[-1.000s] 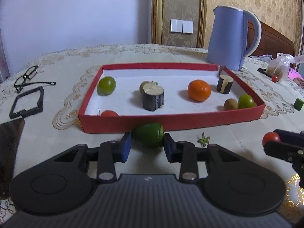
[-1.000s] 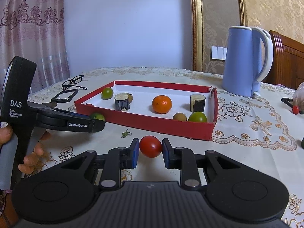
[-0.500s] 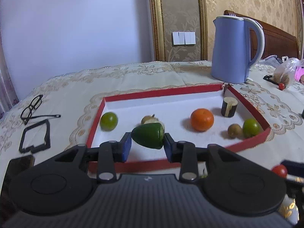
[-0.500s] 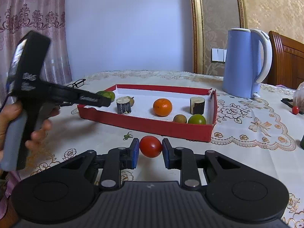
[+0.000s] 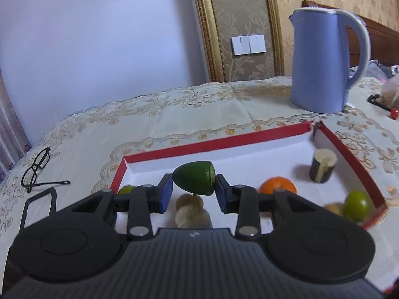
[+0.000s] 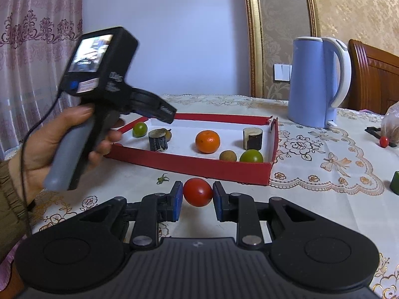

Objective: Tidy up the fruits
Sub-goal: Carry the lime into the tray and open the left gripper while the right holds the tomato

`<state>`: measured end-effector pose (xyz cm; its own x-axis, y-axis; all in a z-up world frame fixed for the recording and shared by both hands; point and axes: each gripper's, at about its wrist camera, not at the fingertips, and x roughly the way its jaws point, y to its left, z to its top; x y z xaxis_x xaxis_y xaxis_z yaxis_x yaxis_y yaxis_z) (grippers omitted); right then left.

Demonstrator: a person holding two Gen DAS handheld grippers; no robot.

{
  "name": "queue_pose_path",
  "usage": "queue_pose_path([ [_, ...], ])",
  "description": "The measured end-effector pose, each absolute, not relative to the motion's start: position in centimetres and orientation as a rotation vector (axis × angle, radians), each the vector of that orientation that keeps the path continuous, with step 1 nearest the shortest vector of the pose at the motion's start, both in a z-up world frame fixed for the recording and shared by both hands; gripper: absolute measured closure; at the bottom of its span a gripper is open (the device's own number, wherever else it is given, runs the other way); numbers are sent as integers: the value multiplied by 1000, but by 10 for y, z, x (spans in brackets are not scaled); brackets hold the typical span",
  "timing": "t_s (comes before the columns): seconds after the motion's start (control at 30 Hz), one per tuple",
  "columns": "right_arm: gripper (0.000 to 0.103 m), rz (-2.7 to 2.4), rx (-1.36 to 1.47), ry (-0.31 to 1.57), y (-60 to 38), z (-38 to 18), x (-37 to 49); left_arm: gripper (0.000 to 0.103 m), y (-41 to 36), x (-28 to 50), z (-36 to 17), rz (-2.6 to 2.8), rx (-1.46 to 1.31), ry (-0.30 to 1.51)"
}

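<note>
Tongs, left [image 5: 194,192]: jaws opening around green fruit piece [image 5: 195,178] above red tray [image 5: 212,144] | tongs, right [image 6: 197,200]: clamped on tomato [image 6: 198,191] over bench [image 6: 311,199], near tray front | step: dropping piece into tray | next: tomato likely follows.

kettle: tall blue plastic electric kettle [image 5: 324,59], upright beyond the box
glasses: black-framed spectacles [image 5: 37,169], on the cream lace tablecloth [image 5: 174,114]
switch: white wall switch panel [image 5: 248,44]
</note>
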<state>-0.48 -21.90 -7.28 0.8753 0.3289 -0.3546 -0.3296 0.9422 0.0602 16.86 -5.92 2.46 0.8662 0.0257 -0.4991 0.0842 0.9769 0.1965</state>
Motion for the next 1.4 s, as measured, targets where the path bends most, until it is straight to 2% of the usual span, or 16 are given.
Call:
queue_pose_path([
  [0.03,78,344,1,372,-219,-73,-4,46,-61,172,24,-21,229,525],
  [0.07,78,344,3,373,-220,-73,-4,18,-61,173,24,-4,236,516],
  [0.1,78,344,4,374,-220,-74,-4,7,-60,171,25,24,237,493],
  [0.13,78,344,6,376,-220,-74,-3,2,-58,165,26,52,238,457],
  [0.3,78,337,14,381,-221,-75,0,2,-38,142,24,85,223,417],
  [0.73,78,351,0,383,-201,-74,3,2,52,100,-3,138,-12,455],
  [1.4,78,282,-44,288,-186,-26,57,0,56,90,-6,137,-17,438],
])
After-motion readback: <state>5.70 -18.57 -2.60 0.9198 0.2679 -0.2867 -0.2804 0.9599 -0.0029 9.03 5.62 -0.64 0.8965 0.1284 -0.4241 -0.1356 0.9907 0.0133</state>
